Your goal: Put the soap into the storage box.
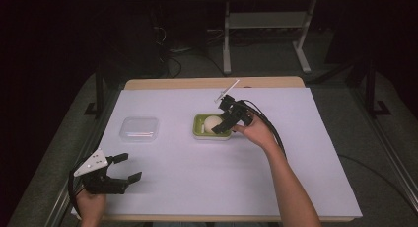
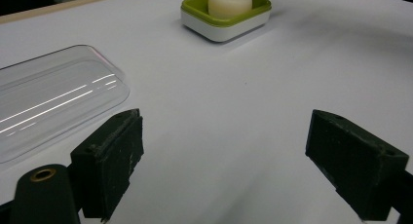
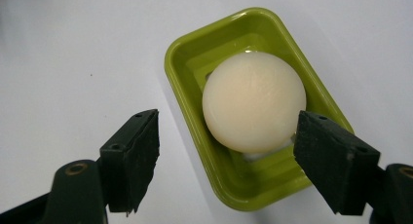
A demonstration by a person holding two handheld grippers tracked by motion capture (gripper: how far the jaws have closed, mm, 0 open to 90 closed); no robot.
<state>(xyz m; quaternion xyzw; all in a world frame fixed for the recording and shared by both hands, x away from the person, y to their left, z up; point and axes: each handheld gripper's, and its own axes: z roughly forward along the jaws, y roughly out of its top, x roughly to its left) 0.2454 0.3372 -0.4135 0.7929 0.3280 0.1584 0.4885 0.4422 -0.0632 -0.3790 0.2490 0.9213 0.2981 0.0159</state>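
A round cream soap bar lies in a green soap dish near the middle of the table. My right gripper hovers just above the dish, open, its jaws spread to either side of the soap without touching it. In the right gripper view the right gripper has one jaw outside the dish's long side. My left gripper rests open near the front left corner, nothing between its jaws. From the left gripper view the dish and the soap sit far ahead.
A clear plastic lid lies flat on the white table cover, left of the dish; the lid is close to my left gripper's left jaw. Black cables trail from the right gripper. Beyond the table's far wooden edge stand dark floor and desk legs.
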